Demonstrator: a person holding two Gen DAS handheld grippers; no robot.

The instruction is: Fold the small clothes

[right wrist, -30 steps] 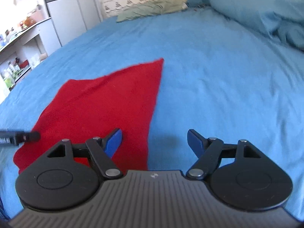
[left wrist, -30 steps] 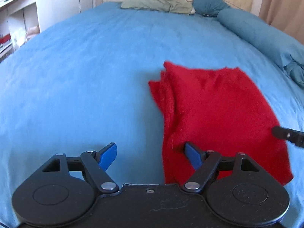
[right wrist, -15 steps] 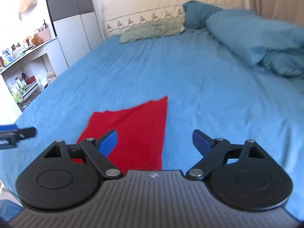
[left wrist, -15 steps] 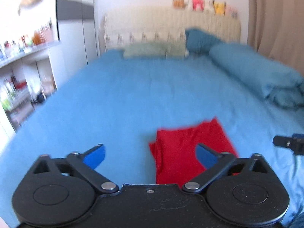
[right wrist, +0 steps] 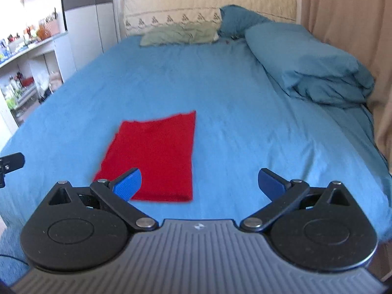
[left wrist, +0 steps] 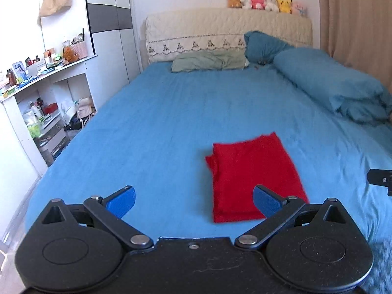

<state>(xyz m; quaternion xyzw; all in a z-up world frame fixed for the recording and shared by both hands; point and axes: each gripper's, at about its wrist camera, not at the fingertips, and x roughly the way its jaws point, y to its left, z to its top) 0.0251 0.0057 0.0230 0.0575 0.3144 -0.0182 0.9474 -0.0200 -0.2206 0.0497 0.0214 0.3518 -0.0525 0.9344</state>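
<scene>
A folded red cloth (left wrist: 252, 171) lies flat as a neat rectangle on the blue bed sheet (left wrist: 171, 127), near the foot of the bed. In the right wrist view the same red cloth (right wrist: 154, 156) sits left of centre. My left gripper (left wrist: 193, 199) hovers above and short of the cloth, jaws wide open and empty. My right gripper (right wrist: 199, 183) is likewise raised and back from it, open with nothing between its blue pads. A tip of the other gripper shows at each view's edge.
Pillows (left wrist: 208, 61) and a rolled blue duvet (left wrist: 330, 83) lie at the head and right side of the bed. A white shelf unit (left wrist: 44, 93) with clutter stands left of the bed. A curtain (right wrist: 348, 24) hangs on the right.
Both grippers have opened wider, let go of the red cloth, and risen back away from it. The cloth now looks smaller and lies still on the sheet.
</scene>
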